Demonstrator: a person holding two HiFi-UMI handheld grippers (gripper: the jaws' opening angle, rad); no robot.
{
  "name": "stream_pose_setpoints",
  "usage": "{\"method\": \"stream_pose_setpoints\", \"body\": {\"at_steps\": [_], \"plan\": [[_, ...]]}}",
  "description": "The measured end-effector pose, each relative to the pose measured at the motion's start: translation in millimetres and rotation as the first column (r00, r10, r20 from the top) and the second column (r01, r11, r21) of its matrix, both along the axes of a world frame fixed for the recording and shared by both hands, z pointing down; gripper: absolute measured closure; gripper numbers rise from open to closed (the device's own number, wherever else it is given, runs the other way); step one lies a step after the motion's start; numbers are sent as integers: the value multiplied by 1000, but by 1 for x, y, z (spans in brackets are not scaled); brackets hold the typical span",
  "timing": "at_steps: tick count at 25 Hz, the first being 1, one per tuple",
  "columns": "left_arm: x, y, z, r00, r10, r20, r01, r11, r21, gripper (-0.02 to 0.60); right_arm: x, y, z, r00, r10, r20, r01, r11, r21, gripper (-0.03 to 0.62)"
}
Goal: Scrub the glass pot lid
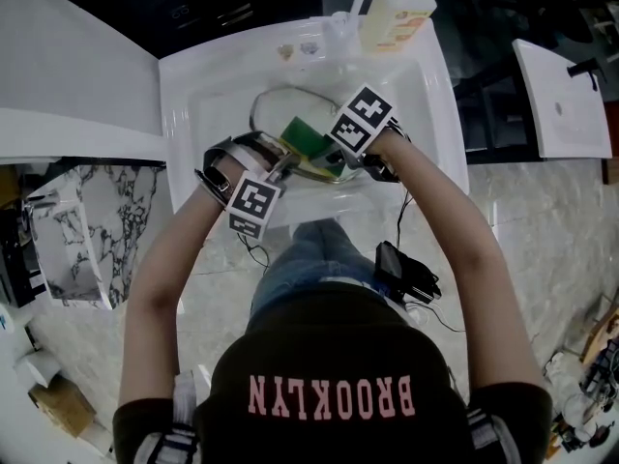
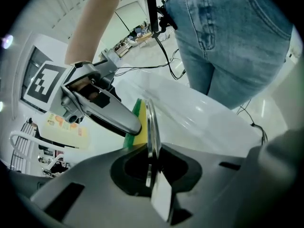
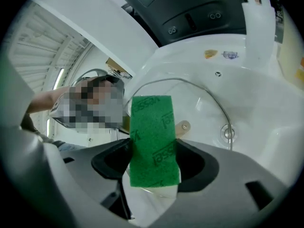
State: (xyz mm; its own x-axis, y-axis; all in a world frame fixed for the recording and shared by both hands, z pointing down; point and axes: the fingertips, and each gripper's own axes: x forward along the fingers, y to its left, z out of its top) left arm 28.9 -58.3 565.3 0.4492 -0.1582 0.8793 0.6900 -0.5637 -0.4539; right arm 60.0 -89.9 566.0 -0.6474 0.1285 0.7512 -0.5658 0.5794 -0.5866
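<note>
Left gripper, mid-frame in our head view, holds the glass pot lid on edge inside the white sink, with free basin at upper left. In the left gripper view, we see its jaws clamping the lid's thin rim. In the right gripper view, the right gripper pinches a green sponge against the glass.

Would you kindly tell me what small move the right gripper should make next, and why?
Probably slide the sponge a short stroke across the lid. The right gripper is shut on the sponge, which lies against the glass, and the left gripper clamps the lid's rim over the sink.
</note>
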Motion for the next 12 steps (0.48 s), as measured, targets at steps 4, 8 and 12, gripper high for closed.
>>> {"method": "stream_pose_setpoints", "body": {"at_steps": [4,8,12], "plan": [[-1,0,0,1000,2,1,-2,1000,-3,549,12,7,14,997,-50,-58,49,999,-25,319],[-1,0,-1,1000,1,0,-1,1000,-7,549,22,7,24,997,-32,-71,28,998,-54,319],[-1,1,0,1000,0,0,0,1000,-13,549,39,4,40,995,-3,-98,-5,997,-81,319]]}}
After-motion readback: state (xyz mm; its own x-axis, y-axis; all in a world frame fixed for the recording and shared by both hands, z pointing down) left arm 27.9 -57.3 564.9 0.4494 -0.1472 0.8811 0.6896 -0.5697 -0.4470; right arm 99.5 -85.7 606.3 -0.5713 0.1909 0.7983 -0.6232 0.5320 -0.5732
